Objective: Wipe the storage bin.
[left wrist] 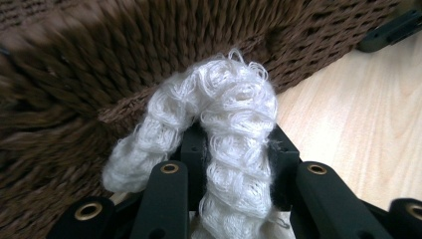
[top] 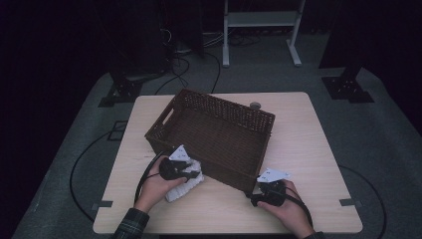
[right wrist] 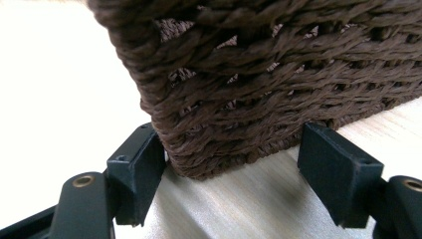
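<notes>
The left gripper (left wrist: 234,164) is clenched on a white cloth (left wrist: 224,129): in the left gripper view its jaws pinch a fold of the fluffy, looped fabric, which arches up above the jaw tips and droops down on the left side. Just behind the cloth rises the woven wall of the brown basket (left wrist: 99,64), and pale table (left wrist: 358,114) shows to the right. From the high view, the left gripper (top: 185,173) sits at the basket's near-left wall, with the cloth (top: 185,186) bunched under and beside it on the table (top: 308,149), just outside the basket (top: 219,134) (whether cloth and wall touch I cannot tell).

The right gripper (right wrist: 231,159) is released: its jaws stand wide on either side of the basket's near corner (right wrist: 239,99), the left jaw close against the weave, the right one clear of it with bare table between. In the high view this gripper (top: 263,195) lies low at the basket's near-right corner, the person's hand behind it.

The basket sits askew on the table, and what shows of its inside is bare.
</notes>
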`<state>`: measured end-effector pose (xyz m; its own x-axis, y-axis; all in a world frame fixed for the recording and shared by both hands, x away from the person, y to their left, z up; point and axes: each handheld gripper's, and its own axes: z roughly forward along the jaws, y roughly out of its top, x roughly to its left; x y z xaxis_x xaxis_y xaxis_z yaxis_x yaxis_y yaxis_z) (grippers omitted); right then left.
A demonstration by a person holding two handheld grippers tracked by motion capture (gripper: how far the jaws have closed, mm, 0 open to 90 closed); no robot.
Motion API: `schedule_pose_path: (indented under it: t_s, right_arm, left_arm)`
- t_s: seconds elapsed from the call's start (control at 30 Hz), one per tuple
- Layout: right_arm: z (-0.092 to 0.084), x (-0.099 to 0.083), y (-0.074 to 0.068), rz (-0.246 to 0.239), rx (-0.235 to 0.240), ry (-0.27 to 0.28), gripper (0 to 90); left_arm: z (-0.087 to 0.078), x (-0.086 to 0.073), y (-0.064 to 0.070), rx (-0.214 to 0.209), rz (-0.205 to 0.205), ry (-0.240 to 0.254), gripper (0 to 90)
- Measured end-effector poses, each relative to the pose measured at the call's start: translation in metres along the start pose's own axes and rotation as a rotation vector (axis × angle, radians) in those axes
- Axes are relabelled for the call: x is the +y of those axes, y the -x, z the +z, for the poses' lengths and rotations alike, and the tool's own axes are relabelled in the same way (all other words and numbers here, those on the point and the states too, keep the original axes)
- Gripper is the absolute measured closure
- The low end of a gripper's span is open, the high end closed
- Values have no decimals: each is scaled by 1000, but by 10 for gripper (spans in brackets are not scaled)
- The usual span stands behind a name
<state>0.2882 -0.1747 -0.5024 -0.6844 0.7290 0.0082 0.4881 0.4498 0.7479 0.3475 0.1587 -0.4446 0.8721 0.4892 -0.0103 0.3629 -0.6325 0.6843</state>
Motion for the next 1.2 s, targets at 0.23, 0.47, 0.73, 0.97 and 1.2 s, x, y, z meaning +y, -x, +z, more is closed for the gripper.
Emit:
schedule_pose_path:
  t_s: [0.23,0.47,0.73,0.97,1.2]
  right_arm:
    - [0,0,0,0,0,0,264]
    - [0,0,0,1,0,-1,264]
    - [0,0,0,0,0,0,264]
    - [0,0,0,0,0,0,264]
    - [0,0,0,0,0,0,264]
  left_arm:
    - [14,-6,0,-1,-6,-43,683]
    - [20,-7,2,5,3,-63,682]
    - [4,4,9,12,37,-25,682]
    - [-5,8,13,20,59,-17,682]
    - [-21,17,16,16,67,55,682]
